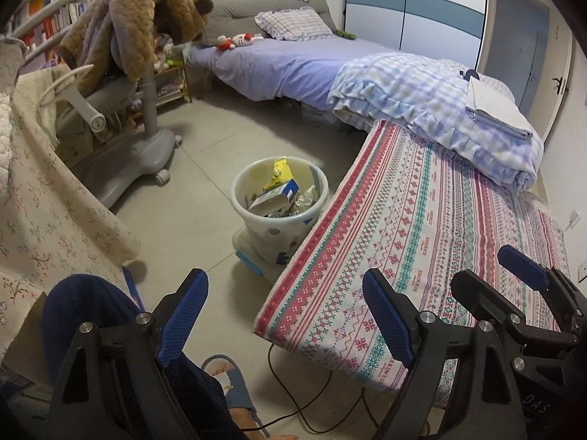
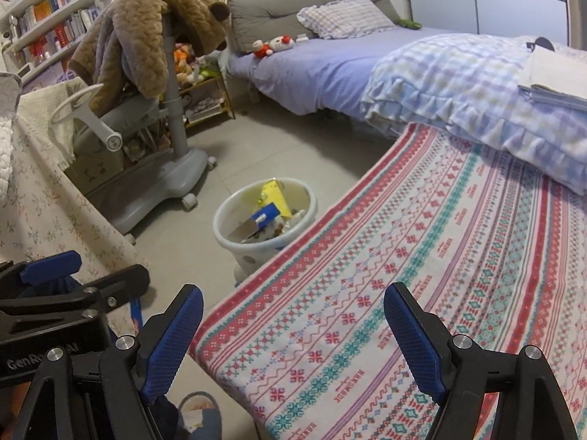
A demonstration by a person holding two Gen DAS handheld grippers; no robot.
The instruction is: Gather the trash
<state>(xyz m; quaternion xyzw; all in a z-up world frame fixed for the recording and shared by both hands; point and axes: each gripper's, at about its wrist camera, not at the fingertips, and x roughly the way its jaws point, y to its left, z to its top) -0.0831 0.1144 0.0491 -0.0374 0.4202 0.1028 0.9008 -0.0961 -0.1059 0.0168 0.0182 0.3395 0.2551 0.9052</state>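
Trash sits piled in the white bin on the floor, pressed against the near edge of the patterned bedspread I take as my landmark. A grey chair stands well left of that bedspread, beyond the bin. Inside the bin I see a yellow pack and a blue-and-white carton. My left gripper hangs at the bedspread's near corner, my right gripper over it, both spread wide, empty.
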